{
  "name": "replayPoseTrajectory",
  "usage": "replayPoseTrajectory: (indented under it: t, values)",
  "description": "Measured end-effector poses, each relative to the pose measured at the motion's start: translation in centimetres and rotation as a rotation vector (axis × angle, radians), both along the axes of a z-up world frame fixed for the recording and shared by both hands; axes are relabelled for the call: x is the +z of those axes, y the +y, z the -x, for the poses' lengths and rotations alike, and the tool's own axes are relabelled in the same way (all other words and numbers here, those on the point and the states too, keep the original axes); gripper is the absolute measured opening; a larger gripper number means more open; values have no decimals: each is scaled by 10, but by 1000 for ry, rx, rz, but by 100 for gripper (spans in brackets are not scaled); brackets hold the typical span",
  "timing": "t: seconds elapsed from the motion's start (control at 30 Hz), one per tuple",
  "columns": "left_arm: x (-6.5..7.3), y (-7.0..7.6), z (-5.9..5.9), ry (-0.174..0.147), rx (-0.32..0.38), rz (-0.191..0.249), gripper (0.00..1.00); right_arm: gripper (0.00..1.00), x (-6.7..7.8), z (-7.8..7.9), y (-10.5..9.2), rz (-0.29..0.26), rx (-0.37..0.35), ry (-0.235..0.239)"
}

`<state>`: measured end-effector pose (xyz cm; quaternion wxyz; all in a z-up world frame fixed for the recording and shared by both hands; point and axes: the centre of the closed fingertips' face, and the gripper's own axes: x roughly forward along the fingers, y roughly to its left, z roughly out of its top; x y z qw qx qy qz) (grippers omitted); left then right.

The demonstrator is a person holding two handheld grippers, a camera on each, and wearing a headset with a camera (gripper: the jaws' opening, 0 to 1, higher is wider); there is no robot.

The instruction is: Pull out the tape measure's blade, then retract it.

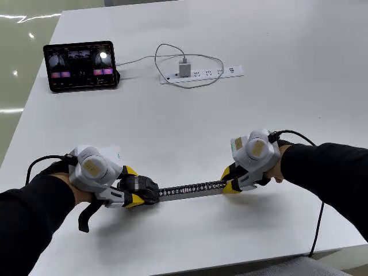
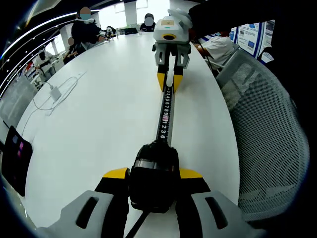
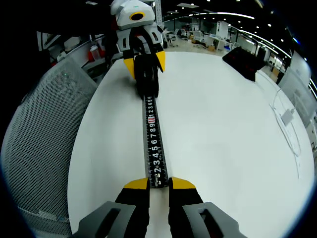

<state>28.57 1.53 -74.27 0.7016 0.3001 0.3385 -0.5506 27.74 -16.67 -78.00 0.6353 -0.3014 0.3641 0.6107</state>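
Note:
A black tape measure case (image 1: 142, 189) lies on the white table, clamped by my left gripper (image 1: 131, 187); the left gripper view shows the case (image 2: 154, 174) between the yellow-tipped fingers (image 2: 116, 174). Its blade (image 1: 191, 188), black with white numbers, stretches flat across the table to my right gripper (image 1: 229, 179), which is shut on the blade's end. In the right gripper view the blade (image 3: 153, 144) runs from my right gripper (image 3: 158, 184) to the case (image 3: 146, 74). In the left gripper view the blade (image 2: 165, 113) reaches the right gripper (image 2: 171, 83).
A dark tablet (image 1: 81, 65) stands at the back left of the table. A white power strip (image 1: 202, 73) with a charger and looped cable lies behind the work. A grey mesh chair (image 2: 267, 134) stands off the table's near edge. People sit at the far end.

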Motion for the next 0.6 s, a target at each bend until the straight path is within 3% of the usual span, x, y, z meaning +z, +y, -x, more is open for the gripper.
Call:
replayPoseTrajectory:
  t: [0.6]
  values:
    - [1,0,1,-1,2,-2,30,10,0,0,-7,5,-9,2]
